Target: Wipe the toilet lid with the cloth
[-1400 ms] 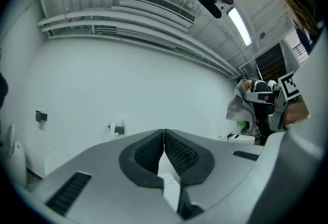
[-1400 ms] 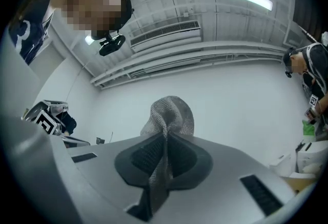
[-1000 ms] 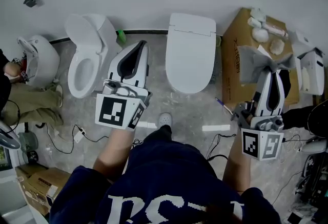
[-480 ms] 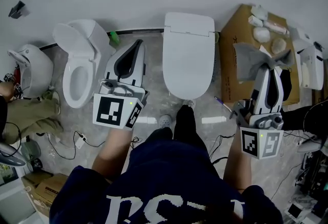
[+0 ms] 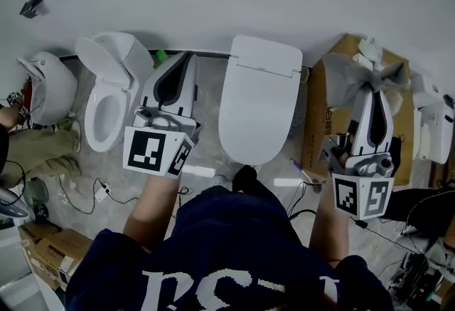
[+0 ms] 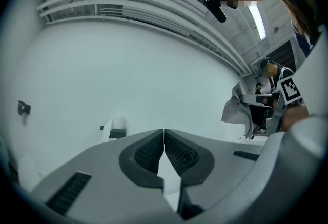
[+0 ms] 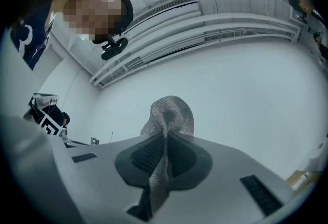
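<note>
Head view: toilet lid (image 5: 259, 107) is down, smooth glossy white, a rounded oblong narrowing toward the near end, at scene centre. Floor is mottled grey.

R gripper (image 5: 375, 91) is off to the right of the lid, over a brown cardboard box (image 5: 334, 132). It is clenched on the cloth (image 5: 355, 78): grey, limp, bunched, fanning out left and right past the jaw tips. Cloth is well apart from the lid, not touching it. R gripper view: cloth has a fine mesh/waffle weave, pinched between the dark ribbed pads, with a looped fold standing up past the tips.

L gripper (image 5: 187, 57) is left of the lid. Its view shows the jaws closed tip to tip, ribbed pads meeting, nothing between.

Containers: the box has a few small white rounded items (image 5: 370, 50) at its far end; can't tell what they are. Open toilet (image 5: 114, 99) at left, lid up, oval bowl showing.
</note>
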Available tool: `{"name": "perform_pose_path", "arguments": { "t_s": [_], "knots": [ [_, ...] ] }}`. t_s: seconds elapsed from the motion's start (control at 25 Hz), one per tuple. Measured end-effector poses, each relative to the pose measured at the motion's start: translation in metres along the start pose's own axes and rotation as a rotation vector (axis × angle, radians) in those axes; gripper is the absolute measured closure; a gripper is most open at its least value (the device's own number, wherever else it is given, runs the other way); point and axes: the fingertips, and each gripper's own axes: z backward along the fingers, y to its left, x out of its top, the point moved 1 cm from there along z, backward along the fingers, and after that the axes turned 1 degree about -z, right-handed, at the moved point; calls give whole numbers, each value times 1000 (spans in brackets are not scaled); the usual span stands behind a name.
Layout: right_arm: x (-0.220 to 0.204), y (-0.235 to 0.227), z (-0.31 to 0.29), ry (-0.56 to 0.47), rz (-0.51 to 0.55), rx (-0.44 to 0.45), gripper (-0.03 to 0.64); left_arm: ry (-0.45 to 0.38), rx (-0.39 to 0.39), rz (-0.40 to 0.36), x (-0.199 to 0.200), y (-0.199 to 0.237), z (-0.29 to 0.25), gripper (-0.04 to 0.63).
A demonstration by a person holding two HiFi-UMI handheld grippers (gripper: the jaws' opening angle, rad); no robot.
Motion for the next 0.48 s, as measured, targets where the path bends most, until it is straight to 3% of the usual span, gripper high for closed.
{"name": "perform_pose_path", "arguments": {
  "t_s": [0.24,0.48],
  "knots": [
    [-35,-41,-44,36,-48,58,578,43,74,-10,-23,-5,-43,574],
    [-85,-55,-73,103,-90,56,578,107,81,8,-67,9,-77,574]
  ]
}}
